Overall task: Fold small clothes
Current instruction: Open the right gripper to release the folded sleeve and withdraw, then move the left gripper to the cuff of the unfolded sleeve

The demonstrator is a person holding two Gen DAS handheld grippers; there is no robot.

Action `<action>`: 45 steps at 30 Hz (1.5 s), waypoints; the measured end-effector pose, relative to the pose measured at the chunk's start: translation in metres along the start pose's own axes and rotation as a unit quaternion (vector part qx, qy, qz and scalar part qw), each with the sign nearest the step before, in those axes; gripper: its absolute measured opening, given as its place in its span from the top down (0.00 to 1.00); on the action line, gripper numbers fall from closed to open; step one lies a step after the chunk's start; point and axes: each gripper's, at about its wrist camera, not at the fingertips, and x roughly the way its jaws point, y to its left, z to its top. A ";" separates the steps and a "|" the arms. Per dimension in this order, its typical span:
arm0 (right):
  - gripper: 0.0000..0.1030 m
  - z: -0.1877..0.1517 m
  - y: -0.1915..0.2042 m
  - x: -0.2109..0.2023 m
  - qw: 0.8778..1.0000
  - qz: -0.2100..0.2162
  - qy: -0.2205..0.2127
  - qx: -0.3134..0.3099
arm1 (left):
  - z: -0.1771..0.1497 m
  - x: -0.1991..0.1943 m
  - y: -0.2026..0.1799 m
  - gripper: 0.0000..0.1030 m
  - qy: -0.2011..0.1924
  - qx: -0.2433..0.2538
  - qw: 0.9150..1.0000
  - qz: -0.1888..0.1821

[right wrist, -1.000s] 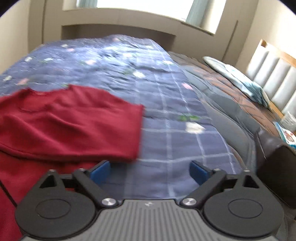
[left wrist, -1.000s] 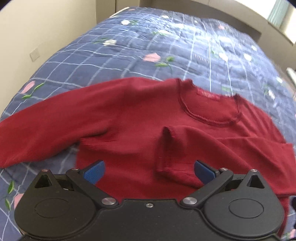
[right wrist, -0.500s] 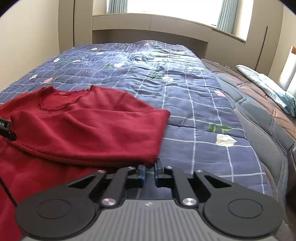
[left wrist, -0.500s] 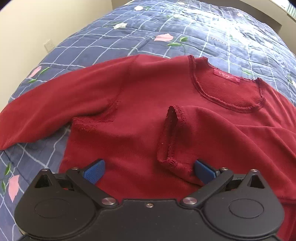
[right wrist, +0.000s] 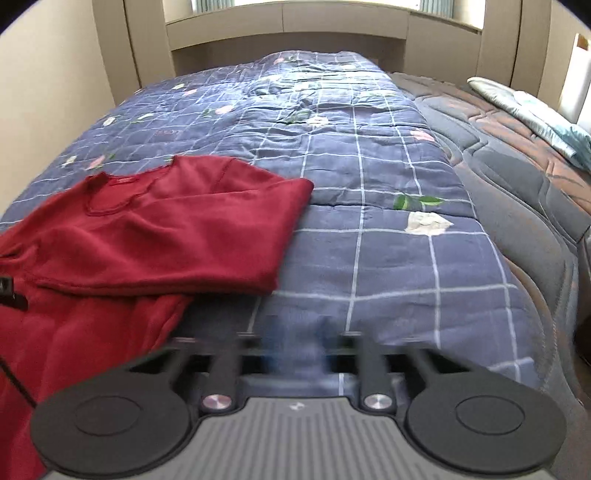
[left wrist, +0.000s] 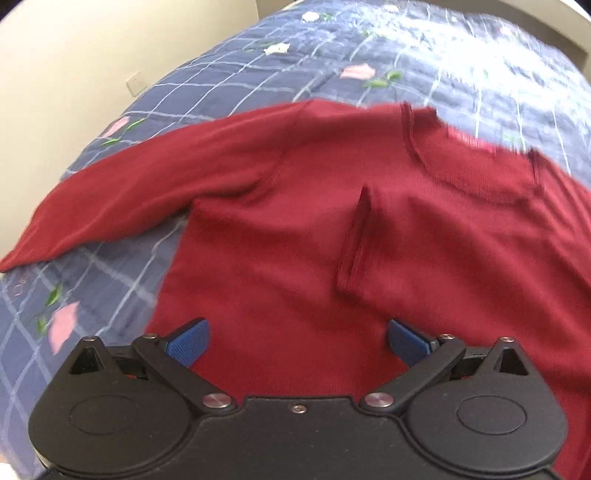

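Observation:
A dark red sweater (left wrist: 295, 240) lies flat on the blue checked quilt (left wrist: 258, 66). Its right sleeve is folded across the chest, cuff (left wrist: 354, 240) near the middle; its left sleeve (left wrist: 129, 195) stretches out to the left. My left gripper (left wrist: 297, 341) is open and empty, just above the sweater's lower body. In the right wrist view the sweater (right wrist: 166, 236) lies at the left with the folded sleeve on top. My right gripper (right wrist: 295, 350) is motion-blurred over the bare quilt (right wrist: 369, 184), beside the sweater's right edge; its jaws look partly apart and hold nothing.
A cream wall (left wrist: 55, 92) runs along the bed's left side. A window ledge and panelling (right wrist: 295, 26) stand at the far end. A brown-grey mattress pad (right wrist: 517, 166) and a pale pillow (right wrist: 535, 114) lie to the right of the quilt.
My right gripper was shut at the folded sleeve's edge half a second ago; now it is off the cloth and its fingers blur apart. My left gripper has shifted left over the sweater.

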 end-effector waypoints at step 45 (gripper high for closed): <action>0.00 0.060 0.243 -0.080 0.985 0.095 0.103 -0.096 | -0.043 -0.212 0.270 0.01 0.028 -0.275 0.961 0.021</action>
